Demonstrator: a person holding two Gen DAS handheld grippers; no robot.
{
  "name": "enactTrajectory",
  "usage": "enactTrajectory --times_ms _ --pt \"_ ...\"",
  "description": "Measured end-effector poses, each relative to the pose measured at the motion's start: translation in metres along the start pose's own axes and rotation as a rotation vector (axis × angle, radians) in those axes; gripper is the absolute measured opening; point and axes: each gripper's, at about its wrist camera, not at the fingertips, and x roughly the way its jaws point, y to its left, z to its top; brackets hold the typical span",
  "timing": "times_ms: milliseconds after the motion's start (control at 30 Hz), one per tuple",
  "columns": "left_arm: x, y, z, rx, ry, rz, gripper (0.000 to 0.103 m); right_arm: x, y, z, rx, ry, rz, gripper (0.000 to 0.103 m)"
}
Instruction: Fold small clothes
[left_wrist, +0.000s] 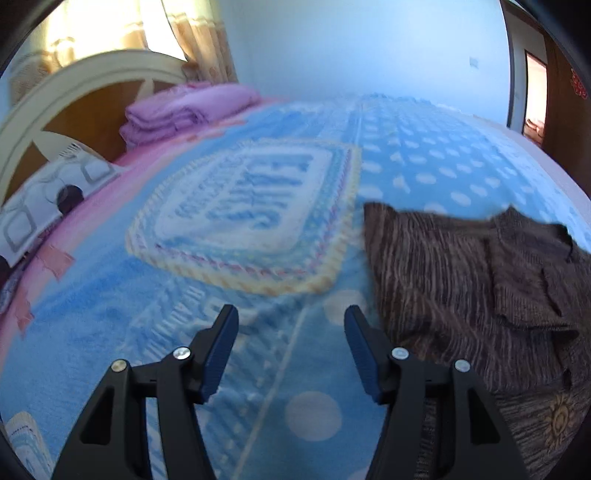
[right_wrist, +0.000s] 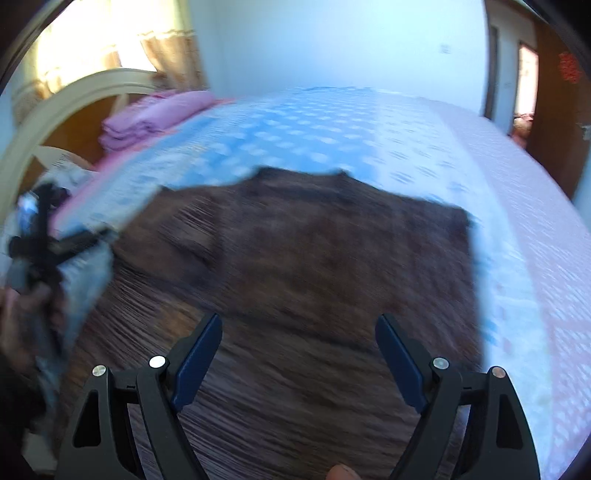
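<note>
Blurred, illegible lettering on blanket (left_wrist: 184, 302)

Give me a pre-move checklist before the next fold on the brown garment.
1. Left gripper empty: ok, jaws apart over the blue blanket, nothing between them.
2. Right gripper empty: ok, jaws wide above the brown striped garment.
3. Garment on the bed, not hanging: ok, it lies on the blanket.
4. Garment flat: not ok, a folded flap sits bunched on top in the left wrist view.
5. Garment's near edge located: cannot tell, it runs below both views.
6. Clear of the pink folded stack: ok, stack is far off by the headboard.
</note>
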Motion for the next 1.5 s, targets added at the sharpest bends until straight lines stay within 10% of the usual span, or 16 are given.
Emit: enactTrajectory --times_ms 300,367,433,467,767,933,1267,1367,1500 --pt "0.005 -0.005 -0.014 0.039 0.04 -0.032 0.07 0.088 0.093 0.058 -0.226 0.073 -0.029 0.076" --pt "0.008 -0.003 -0.013 0.023 0.041 -0.038 0.072 0.109 0.111 0.057 -0.295 0.11 -0.064 0.063" --pt "0.01 -0.002 -0.013 0.013 0.043 -0.045 0.073 0.121 0.118 0.055 -0.352 0.126 -0.125 0.01" --pt "0.013 0.0 -0.012 0.006 0.045 -0.051 0.073 0.122 0.117 0.056 -0.345 0.126 -0.129 0.007" --pt "0.01 -0.009 -0.014 0.051 0.023 -0.014 0.073 0.103 0.033 0.08 0.041 0.119 0.03 0.007" --pt "0.009 -0.009 -0.013 0.05 0.02 0.006 0.078 0.111 0.012 0.063 0.135 0.165 0.111 0.039" --pt "0.009 -0.011 -0.014 0.06 0.017 0.041 0.083 0.125 0.041 0.075 -0.119 0.212 -0.066 0.062" --pt "0.01 -0.009 -0.013 0.049 0.021 0.041 0.085 0.102 -0.01 0.098 0.131 0.035 -0.222 0.062" --pt "0.01 -0.009 -0.014 0.045 0.021 0.042 0.086 0.074 -0.039 0.096 0.259 -0.018 -0.16 0.063"
